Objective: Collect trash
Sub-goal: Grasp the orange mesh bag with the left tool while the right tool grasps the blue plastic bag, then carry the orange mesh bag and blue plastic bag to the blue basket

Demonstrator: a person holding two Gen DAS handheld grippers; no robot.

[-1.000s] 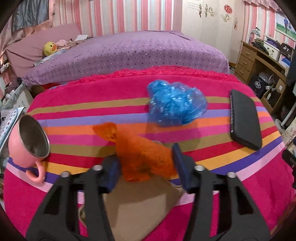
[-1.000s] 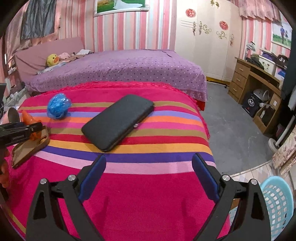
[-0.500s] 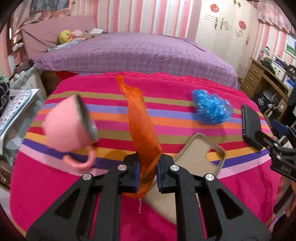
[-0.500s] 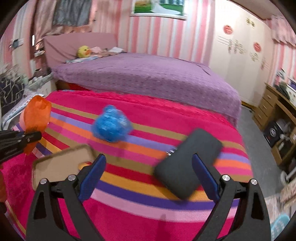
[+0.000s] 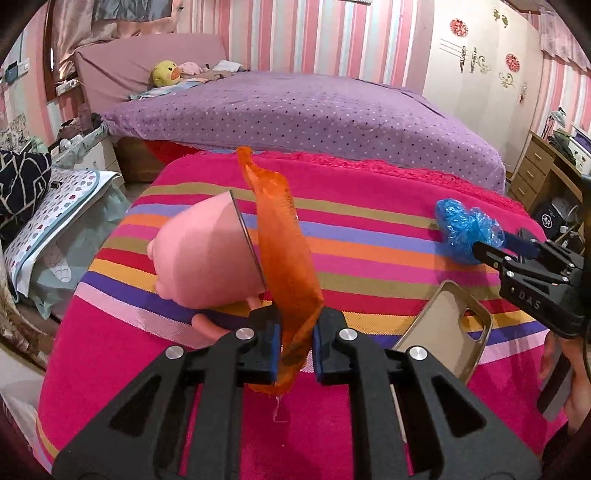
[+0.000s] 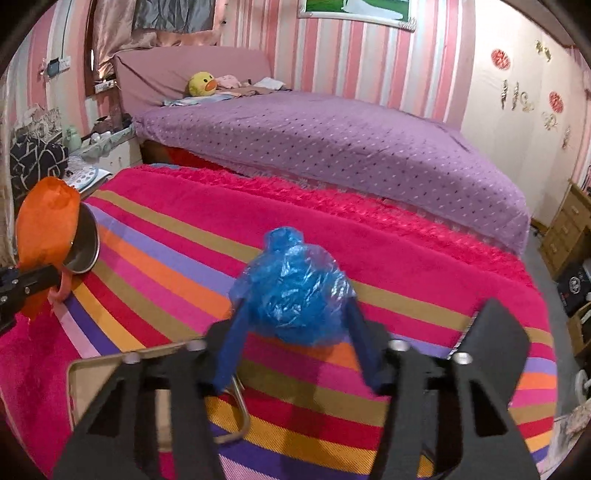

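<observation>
The striped blanket (image 5: 369, 236) has its far fringed edge against the purple bed (image 5: 295, 110), with bare stripes between the pink cup (image 5: 207, 258) and the blue plastic wad (image 6: 299, 291). The left gripper (image 5: 295, 339) is clamped on the orange wrapper (image 5: 284, 251), raised just beside the cup. The right gripper (image 6: 295, 325) stands spread, its fingers flanking the wad beyond the phone case (image 5: 447, 325).

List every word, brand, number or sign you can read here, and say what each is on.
"DAS": raised letters on the black body of the right hand-held gripper, seen from the left wrist view.
Red and gold wall decals: ornamental shapes, no readable text.
Nothing else legible.
</observation>
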